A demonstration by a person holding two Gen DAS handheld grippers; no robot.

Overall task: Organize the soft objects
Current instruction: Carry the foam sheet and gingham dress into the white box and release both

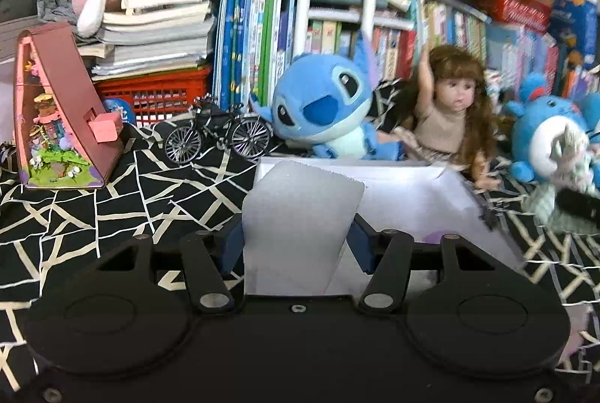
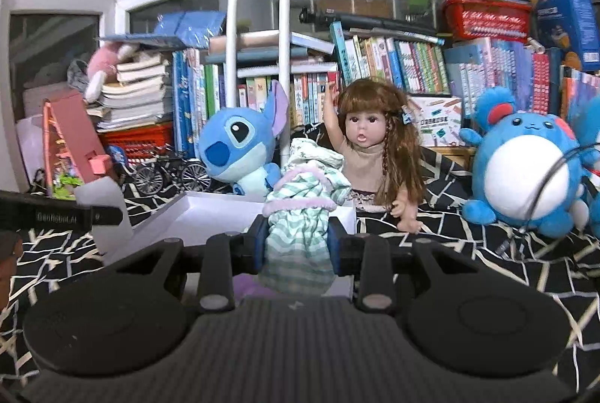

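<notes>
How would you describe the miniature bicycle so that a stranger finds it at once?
Start at the wall of books behind the black patterned cloth. On the cloth, left of the blue Stitch plush, stands the miniature bicycle. It alone is black metal with spoked wheels; its neighbours are soft toys.

Green-white striped cloth (image 2: 300, 215), pink trim; blue plush (image 2: 240, 148); black-white geometric cover (image 1: 112, 208).
</notes>
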